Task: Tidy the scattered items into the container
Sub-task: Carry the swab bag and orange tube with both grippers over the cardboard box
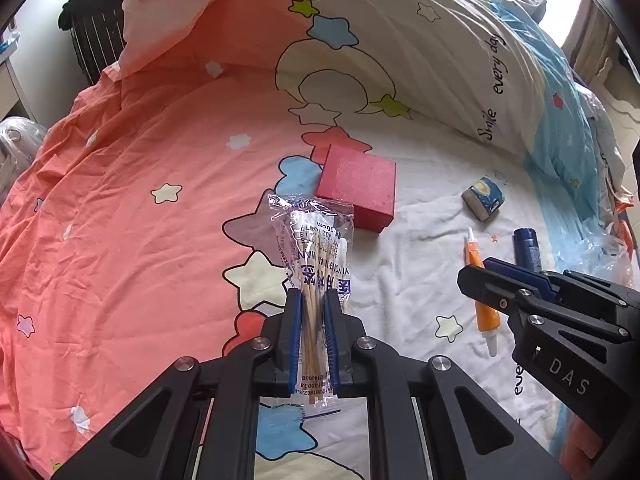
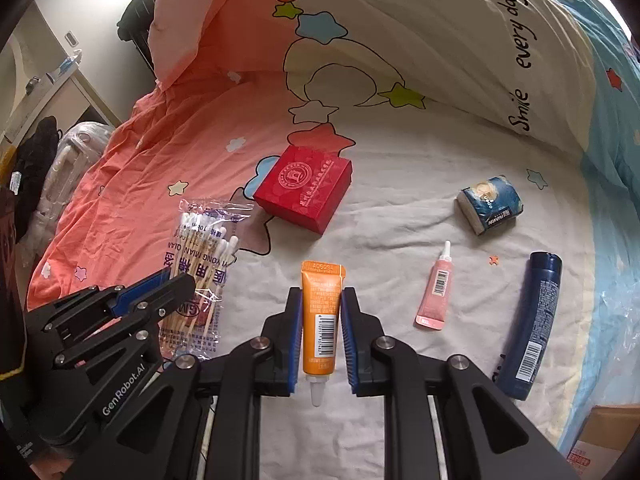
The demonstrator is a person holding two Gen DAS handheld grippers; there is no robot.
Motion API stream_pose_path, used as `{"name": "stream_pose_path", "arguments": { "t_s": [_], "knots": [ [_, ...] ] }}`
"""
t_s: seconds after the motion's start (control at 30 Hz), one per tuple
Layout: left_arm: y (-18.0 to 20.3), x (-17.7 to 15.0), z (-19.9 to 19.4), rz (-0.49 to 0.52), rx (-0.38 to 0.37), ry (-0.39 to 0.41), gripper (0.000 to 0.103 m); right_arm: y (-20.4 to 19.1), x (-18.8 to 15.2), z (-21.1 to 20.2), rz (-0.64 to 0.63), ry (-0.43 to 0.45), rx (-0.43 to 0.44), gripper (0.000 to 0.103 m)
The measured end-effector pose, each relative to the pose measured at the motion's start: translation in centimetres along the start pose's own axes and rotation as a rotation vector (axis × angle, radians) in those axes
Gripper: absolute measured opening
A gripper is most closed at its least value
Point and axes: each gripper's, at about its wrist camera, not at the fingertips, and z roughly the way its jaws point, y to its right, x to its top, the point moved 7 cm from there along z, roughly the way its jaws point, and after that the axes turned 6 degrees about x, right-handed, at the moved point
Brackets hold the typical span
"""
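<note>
My left gripper (image 1: 313,300) is shut on a clear bag of cotton swabs (image 1: 316,248), which lies on the bedsheet; it also shows in the right wrist view (image 2: 200,264). My right gripper (image 2: 321,300) is closed around an orange tube (image 2: 322,320) lying nozzle toward me; the pads touch its sides. The tube shows in the left wrist view (image 1: 482,292) under the right gripper (image 1: 480,276). A red box (image 2: 304,192) with its lid on sits behind, also in the left wrist view (image 1: 358,186).
On the sheet to the right lie a small pink tube (image 2: 434,292), a dark blue bottle (image 2: 532,324) and a blue-wrapped roll (image 2: 490,204). A folded quilt (image 2: 420,48) rises behind. A cardboard box (image 2: 600,440) stands at the lower right, off the bed.
</note>
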Motion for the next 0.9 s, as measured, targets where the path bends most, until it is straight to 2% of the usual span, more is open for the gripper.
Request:
{"name": "stream_pose_path", "arguments": {
  "t_s": [0.5, 0.9],
  "knots": [
    [2.3, -1.2, -5.3, 0.055, -0.054, 0.013, 0.011, -1.0, -3.2, -6.3, -0.043, 0.015, -0.046, 0.017],
    [5.9, -2.1, -10.1, 0.130, -0.086, 0.058, 0.011, -0.3, -5.5, -11.9, -0.019, 0.057, -0.089, 0.017]
  ]
}}
